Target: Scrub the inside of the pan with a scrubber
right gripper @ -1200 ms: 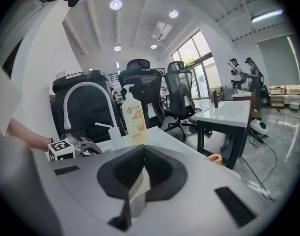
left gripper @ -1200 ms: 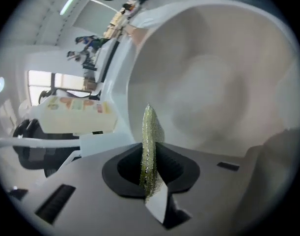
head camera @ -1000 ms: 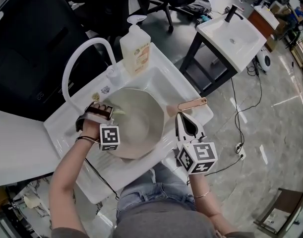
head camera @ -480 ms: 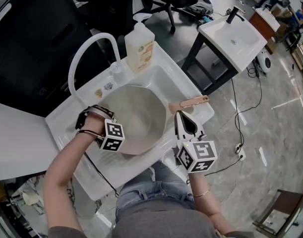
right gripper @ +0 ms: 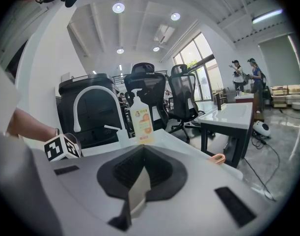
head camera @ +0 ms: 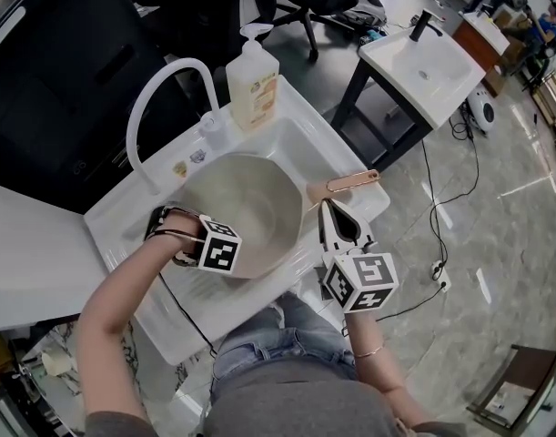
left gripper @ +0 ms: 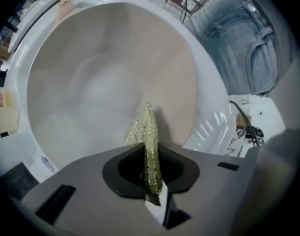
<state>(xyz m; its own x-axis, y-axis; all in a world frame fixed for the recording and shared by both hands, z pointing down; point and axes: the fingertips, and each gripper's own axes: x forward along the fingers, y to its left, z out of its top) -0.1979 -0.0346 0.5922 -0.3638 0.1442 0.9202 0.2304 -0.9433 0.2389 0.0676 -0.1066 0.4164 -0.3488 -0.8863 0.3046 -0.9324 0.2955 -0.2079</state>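
Note:
A pale beige pan (head camera: 250, 209) lies in the white sink (head camera: 300, 133), its copper handle (head camera: 350, 185) pointing right. The pan's inside (left gripper: 105, 77) fills the left gripper view. My left gripper (head camera: 205, 242) is at the pan's near-left rim, shut on a green-gold glittery scrubber (left gripper: 147, 132) whose tip reaches the pan's lower wall. My right gripper (head camera: 335, 218) sits just in front of the handle with its jaws shut; nothing shows between them (right gripper: 140, 183). Only the handle's looped end (right gripper: 217, 158) shows in the right gripper view, and the pan is hidden there.
A soap bottle (head camera: 251, 85) stands at the sink's back edge beside a white arched faucet (head camera: 164, 85). A second white basin on a black stand (head camera: 423, 66) is to the right, and office chairs (right gripper: 181, 95) stand behind. My jeans (left gripper: 243, 38) are close to the sink's front.
My left gripper has slid with the scrubber along the pan's left side towards the near rim, and its cube has turned. The right gripper has stayed in place by the handle.

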